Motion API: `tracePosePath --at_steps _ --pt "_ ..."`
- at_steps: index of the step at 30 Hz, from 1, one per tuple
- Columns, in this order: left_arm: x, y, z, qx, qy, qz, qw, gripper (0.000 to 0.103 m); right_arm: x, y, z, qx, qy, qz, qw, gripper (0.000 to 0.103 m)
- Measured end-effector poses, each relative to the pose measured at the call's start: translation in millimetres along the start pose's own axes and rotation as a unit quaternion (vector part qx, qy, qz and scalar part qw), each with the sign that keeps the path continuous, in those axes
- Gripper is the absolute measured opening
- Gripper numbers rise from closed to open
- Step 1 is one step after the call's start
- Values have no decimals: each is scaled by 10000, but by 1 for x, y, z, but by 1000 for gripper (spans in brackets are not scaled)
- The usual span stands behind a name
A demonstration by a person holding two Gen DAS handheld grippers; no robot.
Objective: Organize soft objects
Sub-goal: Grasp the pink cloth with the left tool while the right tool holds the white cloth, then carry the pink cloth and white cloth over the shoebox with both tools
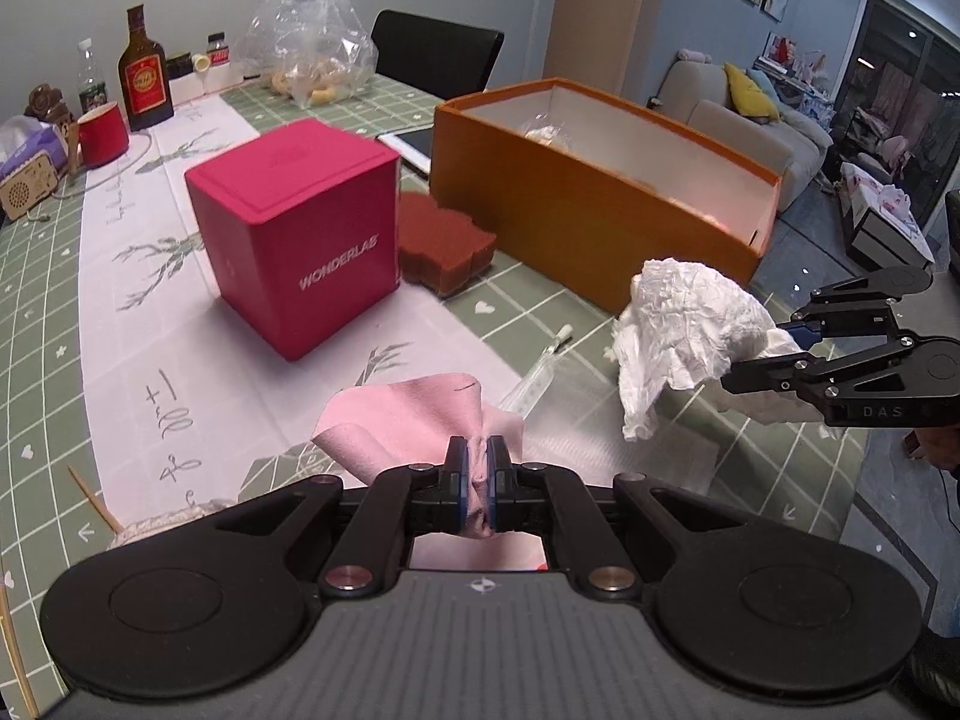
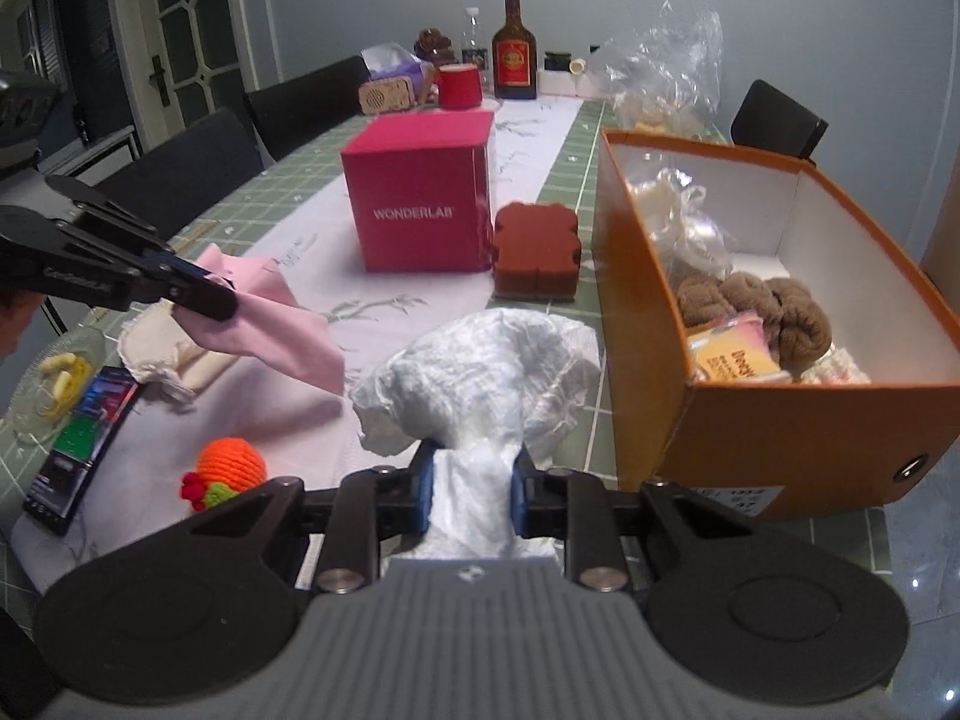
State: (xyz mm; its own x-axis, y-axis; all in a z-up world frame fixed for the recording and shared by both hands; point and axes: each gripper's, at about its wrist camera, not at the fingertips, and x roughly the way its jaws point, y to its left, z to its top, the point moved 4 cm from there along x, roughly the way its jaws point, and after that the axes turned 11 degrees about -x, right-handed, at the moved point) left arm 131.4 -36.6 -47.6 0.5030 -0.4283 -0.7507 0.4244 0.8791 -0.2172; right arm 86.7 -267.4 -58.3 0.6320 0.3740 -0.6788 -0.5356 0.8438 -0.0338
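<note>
Pink cloth [image 1: 414, 420] pinched in our left gripper [image 1: 477, 468]; right gripper [image 2: 471, 480] clamps white crumpled tissue [image 2: 480, 372]; next we carry both right into the orange box [image 2: 780, 438].

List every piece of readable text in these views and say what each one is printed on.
"WONDERLAB": white letters on the front of the pink box.
"DAS": partial marking on the right gripper body, seen from the left wrist view.
Handwritten script on the white table runner: not legible.
Red label on the brown bottle: too small to read.
Yellow packet inside the orange box: print blurred.
White sticker on the orange box: digits blurred.
</note>
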Motion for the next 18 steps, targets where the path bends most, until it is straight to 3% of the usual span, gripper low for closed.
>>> tracePosePath --at_steps 10,18 --pt "-24 -37 29 195 -353 -196 9990 6 -52 -23 25 -89 -546 -39 9985 22" --pt "-16 -78 63 475 -501 -414 9968 6 -74 -56 30 21 -787 -240 9966 22"
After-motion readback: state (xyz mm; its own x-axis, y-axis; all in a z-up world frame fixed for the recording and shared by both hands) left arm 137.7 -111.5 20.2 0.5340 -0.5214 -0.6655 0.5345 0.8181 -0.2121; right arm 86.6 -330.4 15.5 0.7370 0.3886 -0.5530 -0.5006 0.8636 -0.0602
